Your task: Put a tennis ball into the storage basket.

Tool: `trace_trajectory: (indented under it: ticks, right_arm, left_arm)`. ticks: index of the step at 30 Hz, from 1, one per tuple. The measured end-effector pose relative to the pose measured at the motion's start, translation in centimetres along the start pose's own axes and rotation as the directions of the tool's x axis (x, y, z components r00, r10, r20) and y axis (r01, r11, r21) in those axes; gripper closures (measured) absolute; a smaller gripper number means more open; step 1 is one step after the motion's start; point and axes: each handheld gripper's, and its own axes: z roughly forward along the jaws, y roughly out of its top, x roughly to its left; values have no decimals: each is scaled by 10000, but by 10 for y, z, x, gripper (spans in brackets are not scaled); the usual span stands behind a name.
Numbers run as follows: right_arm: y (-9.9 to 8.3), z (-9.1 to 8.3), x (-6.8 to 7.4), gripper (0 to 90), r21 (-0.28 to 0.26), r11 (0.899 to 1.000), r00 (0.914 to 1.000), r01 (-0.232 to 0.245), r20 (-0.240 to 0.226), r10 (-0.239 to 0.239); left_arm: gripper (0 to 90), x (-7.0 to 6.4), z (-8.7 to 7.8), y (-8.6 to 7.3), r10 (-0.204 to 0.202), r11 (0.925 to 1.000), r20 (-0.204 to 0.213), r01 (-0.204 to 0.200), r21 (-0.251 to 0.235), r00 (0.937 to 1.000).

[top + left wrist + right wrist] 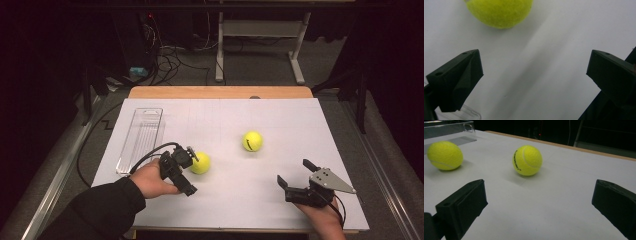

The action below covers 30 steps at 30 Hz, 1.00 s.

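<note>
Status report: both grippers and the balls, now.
Left gripper open, near ball just ahead, untouched. Right gripper open, empty. Far ball mid-table. Path clear.

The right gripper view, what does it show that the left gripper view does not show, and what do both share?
Right gripper view alone: a second tennis ball with black lettering, the table's wooden far edge and the dark room behind.

Left gripper view alone: a corner of the clear plastic tray close beside its own jaw, and a dark sleeve.

Both: the plain tennis ball near the left gripper, the white table surface, and open black jaws, as on the right gripper.

Ball (527, 160) print — illegible
</note>
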Motion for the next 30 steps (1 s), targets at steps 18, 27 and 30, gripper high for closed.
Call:
trace_trajectory:
  ticks: [18, 27, 30]
  right_arm:
    - [0, -1, -1, 0, -44, 10000, 10000, -25, -13, 25]
    - [0, -2, -2, 0, -84, 9999, 9999, -101, 13, 101]
    - [0, -2, -2, 0, -78, 9999, 10000, -67, 17, 67]
  left_arm:
    - [7, 23, -16, 39, -402, 9991, 247, 399, 134, 9989]
    - [6, 36, -6, 53, -718, 9973, 327, 714, 147, 9969]
    - [7, 39, 0, 56, -809, 9967, 321, 806, 131, 9962]
